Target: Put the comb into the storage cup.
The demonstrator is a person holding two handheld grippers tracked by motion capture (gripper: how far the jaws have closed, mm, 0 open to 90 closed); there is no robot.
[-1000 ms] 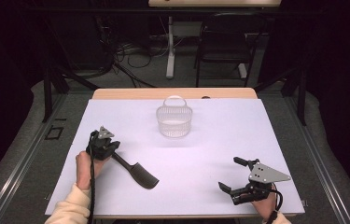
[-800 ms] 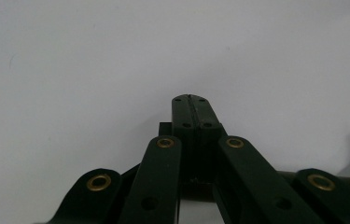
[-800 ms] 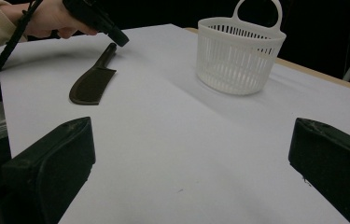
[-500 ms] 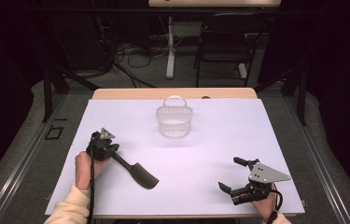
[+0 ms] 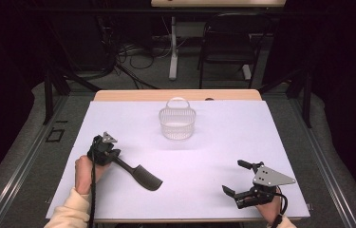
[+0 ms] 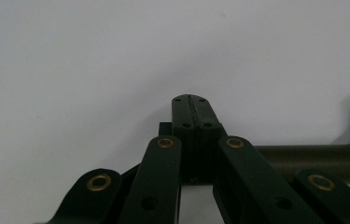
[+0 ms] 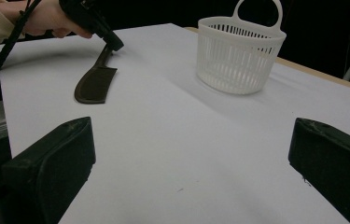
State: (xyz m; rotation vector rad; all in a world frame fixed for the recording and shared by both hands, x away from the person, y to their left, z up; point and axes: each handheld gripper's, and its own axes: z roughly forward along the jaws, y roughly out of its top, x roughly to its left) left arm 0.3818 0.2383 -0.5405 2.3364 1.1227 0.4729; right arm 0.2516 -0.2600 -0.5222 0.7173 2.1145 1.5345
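We see a white table top (image 5: 223, 142) spread before us, and on it, toward the far edge and near the middle, a white slatted basket (image 5: 177, 123) standing upright with its loop handle up; in the right gripper view the basket (image 7: 240, 53) sits at the upper right, well apart from everything else.

Next in size is the dark comb (image 5: 139, 174), lying flat on the near left part of the table. Its long axis runs on a slant in the high view: the narrow handle end lies up and to the left, at the left gripper, and the broad toothed end points down and to the right, toward the near edge and the middle of the table. In the right gripper view the comb (image 7: 96, 79) lies with its wide end nearer that camera and its handle running away toward the person's hand (image 7: 51, 18).

Our left gripper (image 5: 110, 154) is clenched on the handle of the comb; in the left gripper view its jaws meet tip to tip over the white surface, and the handle (image 6: 303, 156) runs off to the right beneath them.

Our right gripper (image 5: 236, 178) rests at the near right, well apart from the comb, its jaws spread wide with only bare table between them.
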